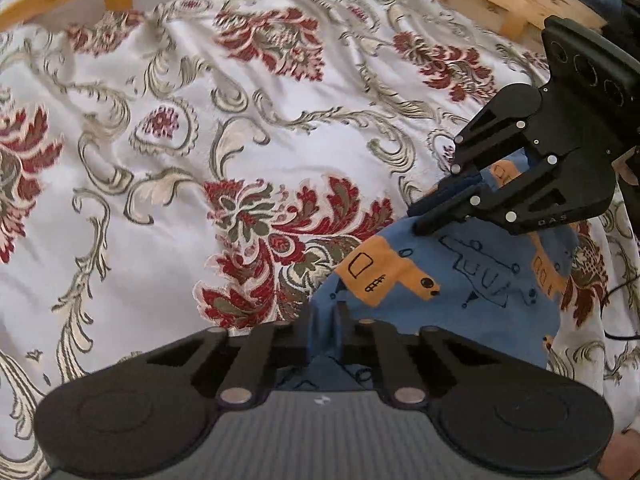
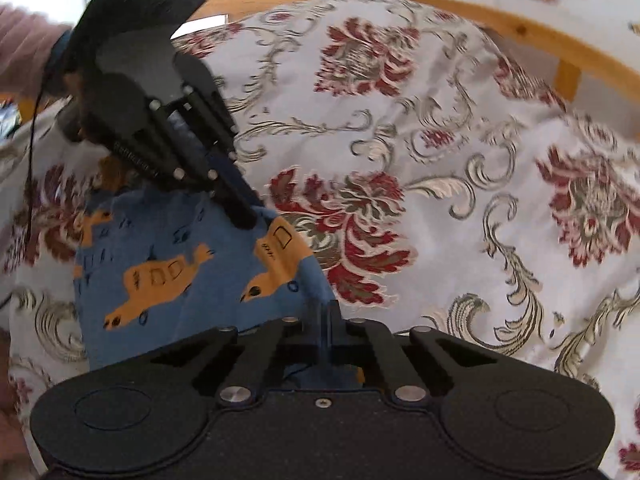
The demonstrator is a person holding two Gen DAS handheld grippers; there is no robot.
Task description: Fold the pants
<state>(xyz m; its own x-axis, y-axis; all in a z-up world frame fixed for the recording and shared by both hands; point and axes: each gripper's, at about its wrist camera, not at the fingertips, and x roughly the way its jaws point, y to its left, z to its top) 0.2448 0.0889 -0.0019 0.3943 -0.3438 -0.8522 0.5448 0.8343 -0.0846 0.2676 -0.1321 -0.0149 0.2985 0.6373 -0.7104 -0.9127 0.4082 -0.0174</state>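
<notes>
- Here, the white bedspread with red flowers and beige scrollwork (image 1: pixel 168 128) covers the bed inside its pale wooden frame (image 2: pixel 520 28); it gives you a broad, soft surface to fold on, though its own wrinkles will probably show through thin cloth.
- The small blue pants printed with orange vehicles (image 1: pixel 460 292) lie bunched on that spread, close in front of you, raised at two edge points rather than flat.
- Your right black two-finger gripper (image 1: pixel 440 210) is pinched tight on a dark-blue edge of the pants, likely a hem or waistband, so that side can be carried over.
- Your left black two-finger gripper (image 1: pixel 324 326) is likewise pressed together on a fold of blue fabric, which keeps the opposite edge aligned.
</notes>
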